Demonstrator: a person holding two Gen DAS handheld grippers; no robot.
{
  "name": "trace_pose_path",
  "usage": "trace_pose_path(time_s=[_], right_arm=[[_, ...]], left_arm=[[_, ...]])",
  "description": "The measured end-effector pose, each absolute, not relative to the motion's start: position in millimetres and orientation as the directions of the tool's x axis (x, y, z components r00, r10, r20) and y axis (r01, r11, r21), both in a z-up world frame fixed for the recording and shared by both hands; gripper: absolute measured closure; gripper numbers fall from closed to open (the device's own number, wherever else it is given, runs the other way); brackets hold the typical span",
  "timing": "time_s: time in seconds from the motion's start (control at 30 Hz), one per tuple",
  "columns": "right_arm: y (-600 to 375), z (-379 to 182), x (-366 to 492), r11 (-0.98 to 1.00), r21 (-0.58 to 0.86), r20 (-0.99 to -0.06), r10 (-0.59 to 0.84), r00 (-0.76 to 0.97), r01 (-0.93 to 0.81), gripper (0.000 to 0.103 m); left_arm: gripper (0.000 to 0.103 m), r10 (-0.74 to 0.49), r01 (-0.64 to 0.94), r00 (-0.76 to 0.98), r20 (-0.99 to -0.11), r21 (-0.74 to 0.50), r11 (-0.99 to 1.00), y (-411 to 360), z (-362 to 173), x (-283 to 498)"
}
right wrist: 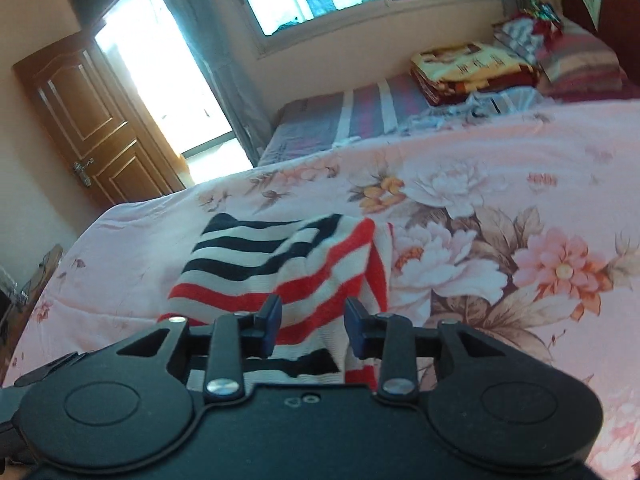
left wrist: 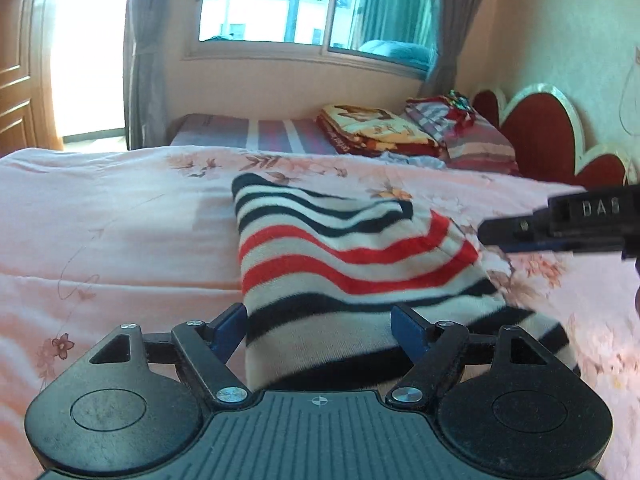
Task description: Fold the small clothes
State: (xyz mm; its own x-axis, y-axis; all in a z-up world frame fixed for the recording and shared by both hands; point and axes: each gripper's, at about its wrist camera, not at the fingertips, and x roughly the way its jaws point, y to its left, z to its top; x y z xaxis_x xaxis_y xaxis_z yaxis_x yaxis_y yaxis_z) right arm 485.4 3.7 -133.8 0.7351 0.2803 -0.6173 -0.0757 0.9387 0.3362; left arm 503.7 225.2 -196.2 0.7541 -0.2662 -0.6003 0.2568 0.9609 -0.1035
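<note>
A small striped garment [left wrist: 344, 264] in white, navy and red lies partly folded on the pink floral bedspread [left wrist: 112, 232]. My left gripper [left wrist: 320, 332] is open, its blue pads on either side of the garment's near edge. The right gripper [left wrist: 520, 230] enters the left wrist view from the right, beside the garment's right edge. In the right wrist view the garment [right wrist: 288, 268] lies just ahead of my right gripper [right wrist: 313, 330], which is open with the red-striped cloth showing between its pads; I cannot tell if they touch it.
Folded blankets [left wrist: 376, 132] and striped pillows [left wrist: 476, 140] are stacked at the far end by the red headboard [left wrist: 536, 128]. A window [left wrist: 304, 4] is behind. A wooden door [right wrist: 92, 124] stands to the left.
</note>
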Motion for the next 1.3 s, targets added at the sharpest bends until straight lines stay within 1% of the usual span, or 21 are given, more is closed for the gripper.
trace_pose_path(time_s=[0.07,0.1,0.17,0.2,0.23,0.37,0.4,0.43,0.47,0.53,0.6,0.67,0.8,0.83,0.9,0.97,1.1,1.17,1.2,1.27,1.3], right_arm=[[20.5,-134.4,480.6,0.953,0.285,-0.626,0.266,0.733,-0.103,0.069],[25.3,-142.9,481.2,0.957,0.272,-0.653,0.26,0.712,-0.101,0.073],[28.5,-168.0,484.8,0.972,0.224,-0.713,0.214,0.668,-0.071,0.082],[27.7,-179.3,483.3,0.977,0.2,-0.71,0.199,0.676,-0.077,0.087],[27.2,-185.6,479.5,0.979,0.182,-0.681,0.193,0.706,-0.092,0.088],[23.4,-185.5,474.7,0.972,0.228,-0.681,0.199,0.705,-0.053,0.088],[23.0,-182.6,472.5,0.971,0.237,-0.689,0.201,0.696,-0.045,0.088],[23.4,-176.7,467.0,0.97,0.243,-0.694,0.197,0.692,-0.032,0.084],[23.7,-171.1,459.8,0.97,0.241,-0.686,0.188,0.703,-0.025,0.083],[28.8,-164.9,441.8,0.982,0.184,-0.668,0.148,0.729,-0.031,0.082],[32.3,-177.0,433.1,0.991,0.129,-0.689,0.11,0.717,-0.028,0.082],[28.8,-184.3,429.3,0.989,0.148,-0.676,0.112,0.729,-0.014,0.081],[27.0,-171.9,435.2,0.985,0.171,-0.702,0.111,0.703,0.015,0.079],[26.7,-167.4,431.8,0.983,0.184,-0.694,0.11,0.712,0.027,0.077],[28.1,-165.5,424.1,0.98,0.196,-0.68,0.114,0.724,0.03,0.074],[30.8,-180.3,422.7,0.986,0.163,-0.719,0.095,0.688,0.033,0.074],[29.1,-180.2,419.7,0.985,0.17,-0.719,0.101,0.688,0.033,0.07],[25.0,-173.2,417.2,0.978,0.204,-0.712,0.116,0.692,0.046,0.066],[23.0,-173.2,416.0,0.976,0.212,-0.711,0.117,0.693,0.053,0.059],[23.2,-185.8,420.8,0.983,0.174,-0.759,0.094,0.644,0.063,0.056],[21.8,-193.5,422.8,0.981,0.186,-0.775,0.111,0.623,0.057,0.056]], left_arm=[[0.023,-0.259,0.239,0.758,-0.598,-0.114,0.964,225.9,-205.0,506.1],[0.018,-0.267,0.218,0.748,-0.608,-0.155,0.964,230.2,-207.7,509.6],[0.014,-0.293,0.202,0.724,-0.625,-0.214,0.956,235.4,-212.2,516.1],[0.014,-0.293,0.2,0.724,-0.624,-0.217,0.955,235.5,-213.5,516.6],[0.013,-0.289,0.196,0.727,-0.623,-0.215,0.957,234.7,-215.4,515.7],[0.013,-0.278,0.158,0.709,-0.648,-0.239,0.958,235.4,-210.8,510.2],[0.013,-0.272,0.164,0.711,-0.648,-0.224,0.961,233.9,-207.4,507.2],[0.013,-0.264,0.175,0.716,-0.646,-0.2,0.964,232.0,-205.3,503.9],[0.013,-0.26,0.19,0.718,-0.646,-0.178,0.966,230.2,-204.9,501.4],[0.013,-0.262,0.205,0.708,-0.656,-0.164,0.965,226.6,-209.5,498.7],[0.011,-0.256,0.203,0.702,-0.664,-0.158,0.966,223.5,-218.4,499.0],[0.005,-0.248,0.185,0.704,-0.665,-0.165,0.969,225.1,-220.6,499.8],[0.004,-0.229,0.173,0.69,-0.686,-0.15,0.973,225.4,-213.4,499.6],[0.0,-0.22,0.167,0.687,-0.692,-0.144,0.975,225.2,-211.9,498.8],[0.0,-0.203,0.158,0.679,-0.705,-0.129,0.979,222.3,-211.5,497.8],[0.0,-0.186,0.148,0.675,-0.714,-0.115,0.982,219.3,-212.1,495.6],[0.0,-0.136,0.111,0.671,-0.729,-0.083,0.99,213.9,-208.9,491.8],[0.0,-0.104,0.086,0.667,-0.738,-0.062,0.994,210.6,-206.4,488.9],[0.0,-0.09,0.072,0.668,-0.739,-0.056,0.996,208.8,-205.3,487.1],[0.0,-0.067,0.044,0.662,-0.746,-0.051,0.998,205.7,-206.2,483.8],[0.0,-0.056,0.034,0.658,-0.751,-0.045,0.998,204.8,-207.2,483.4]])
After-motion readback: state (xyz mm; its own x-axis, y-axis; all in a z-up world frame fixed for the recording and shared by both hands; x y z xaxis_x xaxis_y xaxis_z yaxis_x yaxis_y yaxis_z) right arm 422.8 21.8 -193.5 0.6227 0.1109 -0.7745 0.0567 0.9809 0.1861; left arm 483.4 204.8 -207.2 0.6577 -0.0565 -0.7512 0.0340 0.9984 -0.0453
